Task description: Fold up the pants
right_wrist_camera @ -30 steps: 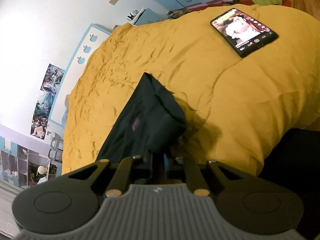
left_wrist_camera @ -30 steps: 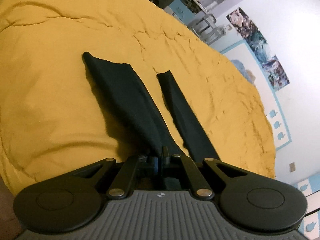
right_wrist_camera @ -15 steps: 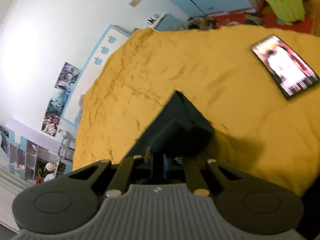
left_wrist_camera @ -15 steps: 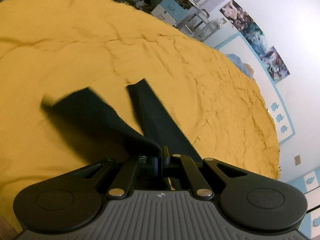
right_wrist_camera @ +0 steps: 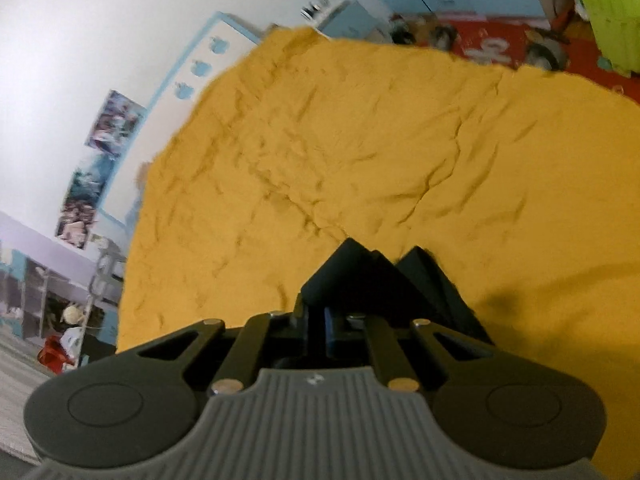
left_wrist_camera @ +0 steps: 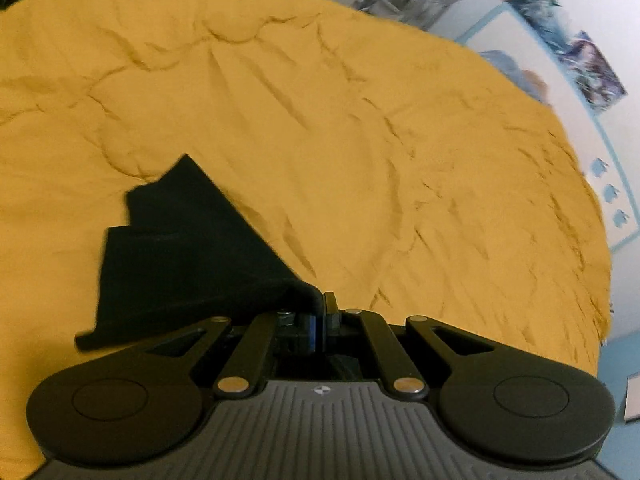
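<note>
We see the left tongs (left_wrist_camera: 322,307) closed on the black pants (left_wrist_camera: 188,248), and the right tongs (right_wrist_camera: 316,322) also closed on them, above the yellow bed (left_wrist_camera: 360,140).

pants (right_wrist_camera: 372,280) mostly behind gripper (right_wrist_camera: 318,320), posters (right_wrist_camera: 96,168) blurred

A wrinkled mustard-yellow bedspread (left_wrist_camera: 320,128) is filling most of both views, its creases running toward twelve o'clock. In the right wrist view, a lime-green bin (right_wrist_camera: 612,24) is standing at one o'clock on a red play mat (right_wrist_camera: 496,40), while posters (right_wrist_camera: 100,168) are hanging on the white wall (right_wrist_camera: 100,32) at nine to ten o'clock and a shelf unit (right_wrist_camera: 48,300) is showing blurred at eight o'clock. In the left wrist view, posters (left_wrist_camera: 580,52) are hanging at one to two o'clock.
</note>
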A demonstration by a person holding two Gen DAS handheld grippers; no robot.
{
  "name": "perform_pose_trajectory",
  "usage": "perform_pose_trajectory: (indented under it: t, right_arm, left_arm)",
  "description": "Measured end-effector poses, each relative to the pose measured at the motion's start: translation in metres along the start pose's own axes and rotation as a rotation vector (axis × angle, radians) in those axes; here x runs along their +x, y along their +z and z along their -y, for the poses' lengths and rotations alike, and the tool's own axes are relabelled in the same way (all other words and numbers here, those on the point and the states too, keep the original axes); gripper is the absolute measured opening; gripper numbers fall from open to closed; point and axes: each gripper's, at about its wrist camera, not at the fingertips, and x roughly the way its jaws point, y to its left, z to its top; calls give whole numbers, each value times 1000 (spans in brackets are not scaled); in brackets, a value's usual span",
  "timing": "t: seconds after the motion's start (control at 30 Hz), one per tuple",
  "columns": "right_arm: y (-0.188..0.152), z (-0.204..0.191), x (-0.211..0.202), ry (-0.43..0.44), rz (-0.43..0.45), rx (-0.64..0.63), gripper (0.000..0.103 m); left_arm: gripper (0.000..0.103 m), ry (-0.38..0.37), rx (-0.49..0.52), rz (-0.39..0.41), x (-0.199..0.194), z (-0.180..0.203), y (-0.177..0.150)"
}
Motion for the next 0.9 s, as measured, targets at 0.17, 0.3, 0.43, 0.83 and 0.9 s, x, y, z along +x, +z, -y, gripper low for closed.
perform_pose_trajectory:
  t: [0.17, 0.3, 0.43, 0.83, 0.9]
  right_arm:
    - [22, 4, 61, -71, -41, 23, 2]
    - [28, 16, 96, -91, -54, 41, 3]
    - [31, 24, 122, -124, -82, 12, 11]
    - [44, 37, 82, -142, 36, -58, 28]
    - [35, 29, 74, -126, 27, -100, 28]
  left_arm:
    - [3, 84, 18, -33, 40, 23, 7]
    - [9, 120, 50, -42, 66, 26, 10]
    - [11, 105, 57, -12, 73, 16, 17]
    - [40, 147, -78, 232, 12, -55, 47]
    - [42, 193, -27, 225, 8, -55, 42]
